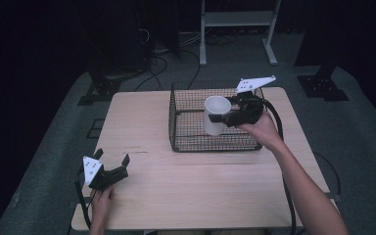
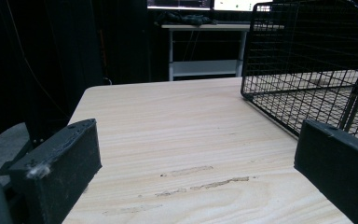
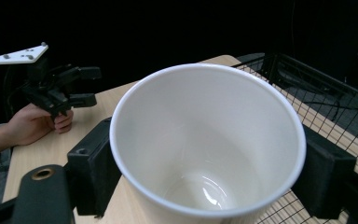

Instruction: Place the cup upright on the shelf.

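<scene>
- The left gripper [image 1: 111, 165] rests on the near left part of the wooden surface [image 1: 142, 122], held by the person's left hand [image 1: 100, 200]. Its jaws stand apart with nothing between them, so it is released and idle, well apart from the basket.
- The wire basket [image 1: 176, 122] stands on the far right half of the surface. In the high view its mesh floor looks bare apart from the cup; no other contents are visible.
- The white paper cup [image 1: 216, 115] is upright, within the basket's outline in the high view. Whether its base sits on the mesh or hangs just above it cannot be told. The right gripper view looks down into it: the cup [image 3: 205, 154] is empty, with a clean white inside.
- The right gripper [image 1: 227, 117] is clenched on the cup, one black pad on either side of the wall below the rim.
- To do this step well, I would keep the cup upright, squeeze no harder than needed so the thin wall does not buckle, and keep its base clear of the basket's wire rim.
</scene>
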Demonstrator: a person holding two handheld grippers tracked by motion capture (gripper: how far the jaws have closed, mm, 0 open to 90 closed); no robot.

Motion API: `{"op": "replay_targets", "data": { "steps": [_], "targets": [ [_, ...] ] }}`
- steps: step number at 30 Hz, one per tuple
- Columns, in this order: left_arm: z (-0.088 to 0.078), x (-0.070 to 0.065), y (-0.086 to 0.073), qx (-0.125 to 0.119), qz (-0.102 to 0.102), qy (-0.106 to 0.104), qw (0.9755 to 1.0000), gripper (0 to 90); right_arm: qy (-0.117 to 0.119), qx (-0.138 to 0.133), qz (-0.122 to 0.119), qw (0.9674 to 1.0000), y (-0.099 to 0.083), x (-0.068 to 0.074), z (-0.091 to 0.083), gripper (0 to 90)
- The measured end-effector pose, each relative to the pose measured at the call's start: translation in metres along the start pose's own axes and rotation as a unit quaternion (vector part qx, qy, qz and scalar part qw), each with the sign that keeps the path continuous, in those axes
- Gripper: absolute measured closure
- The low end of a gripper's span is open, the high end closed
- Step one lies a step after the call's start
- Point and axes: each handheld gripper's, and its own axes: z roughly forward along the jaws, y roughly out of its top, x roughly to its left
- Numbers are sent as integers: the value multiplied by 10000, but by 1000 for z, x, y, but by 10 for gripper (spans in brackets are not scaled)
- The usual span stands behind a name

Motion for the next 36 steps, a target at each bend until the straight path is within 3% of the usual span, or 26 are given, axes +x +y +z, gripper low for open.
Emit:
{"op": "replay_targets", "data": {
  "steps": [25, 36],
  "targets": [
    [0, 0, 0, 6, -5, -3, 10000, 0, -349, 220, 176, 9990, 17, -36, 25, 196],
    [0, 1, 0, -3, -31, -12, 10000, 0, -457, 388, 377, 9975, 11, -58, 45, 196]
  ]
}}
